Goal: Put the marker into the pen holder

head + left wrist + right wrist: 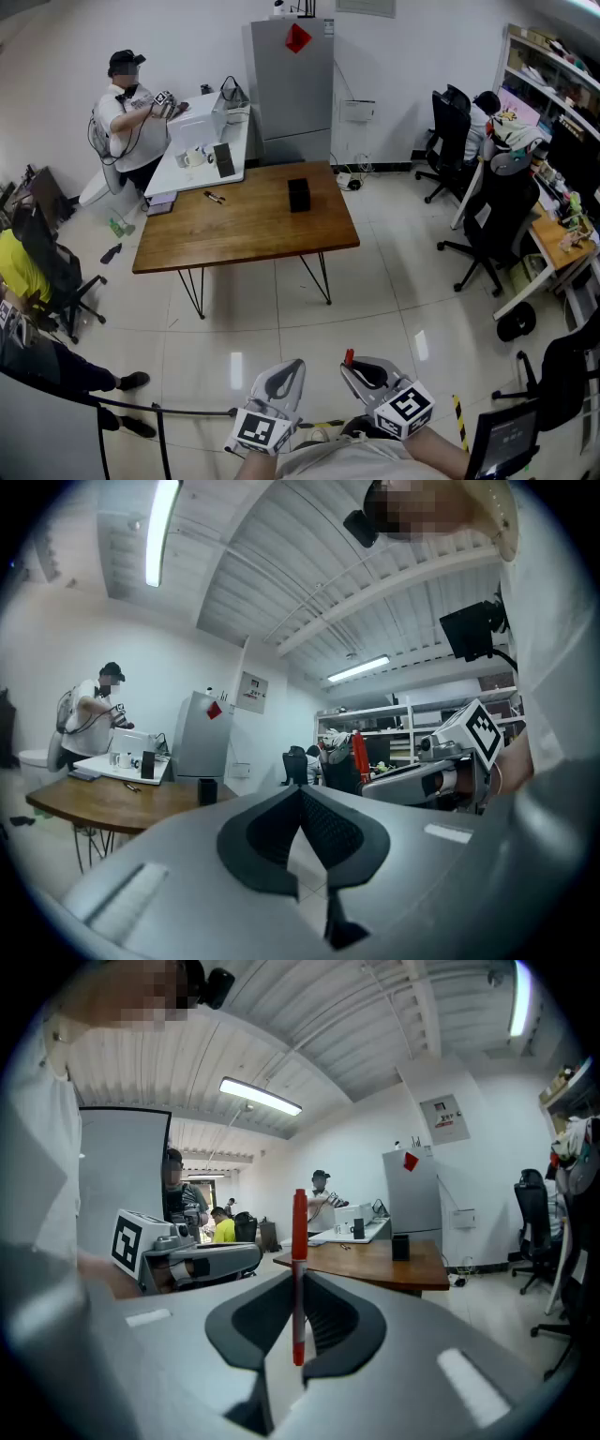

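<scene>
A red marker (298,1269) stands upright between the pads of my right gripper (298,1283), which is shut on it. In the head view that gripper (361,371) is held low, close to the body, and the marker's red end (349,357) pokes up from it. My left gripper (284,377) is beside it, shut and holding nothing; its tips (302,791) meet. The black pen holder (299,195) stands on the wooden table (244,230), far ahead of both grippers. It also shows small in the left gripper view (207,790) and the right gripper view (400,1247).
A tiled floor (281,319) lies between me and the table. A loose pen (215,196) lies on the table's far left. Behind are a white desk (202,150) with a person (127,112), and a grey cabinet (292,84). Office chairs (492,225) stand at the right, another person (23,267) at the left.
</scene>
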The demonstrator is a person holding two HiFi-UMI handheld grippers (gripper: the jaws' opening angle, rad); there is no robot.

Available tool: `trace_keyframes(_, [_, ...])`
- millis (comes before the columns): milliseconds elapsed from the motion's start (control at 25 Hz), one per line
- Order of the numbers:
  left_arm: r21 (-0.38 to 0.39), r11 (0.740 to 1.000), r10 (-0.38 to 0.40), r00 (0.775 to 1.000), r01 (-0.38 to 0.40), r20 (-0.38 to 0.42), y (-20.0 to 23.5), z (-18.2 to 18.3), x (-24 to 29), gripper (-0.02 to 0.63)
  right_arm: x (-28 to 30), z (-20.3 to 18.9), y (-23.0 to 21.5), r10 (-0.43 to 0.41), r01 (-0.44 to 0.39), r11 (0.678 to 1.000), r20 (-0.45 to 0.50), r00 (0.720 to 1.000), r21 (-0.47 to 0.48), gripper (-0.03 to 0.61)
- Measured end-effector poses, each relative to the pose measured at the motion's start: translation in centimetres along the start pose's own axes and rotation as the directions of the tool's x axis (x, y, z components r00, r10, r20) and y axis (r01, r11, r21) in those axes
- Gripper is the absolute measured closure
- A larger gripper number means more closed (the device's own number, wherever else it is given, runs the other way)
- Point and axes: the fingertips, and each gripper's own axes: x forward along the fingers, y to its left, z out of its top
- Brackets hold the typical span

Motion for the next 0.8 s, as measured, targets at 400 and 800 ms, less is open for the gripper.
trace_keyframes(400, [-0.007, 1.000, 0.022, 1.000, -0.022, -0.004, 4.6, 0.0, 2.8, 0.598, 5.0, 0.8, -2.6, 0.033, -0.033, 0.999, 0.005, 0.999, 0.013, 0.543])
trace_keyframes(800, [0.103, 0.992, 0.068, 0.998, -0.070, 0.018, 12.0, 3.3, 16.4, 0.598, 13.8, 6.5, -15.2, 0.115, -0.113, 0.993, 0.053, 0.992, -0.029, 0.543])
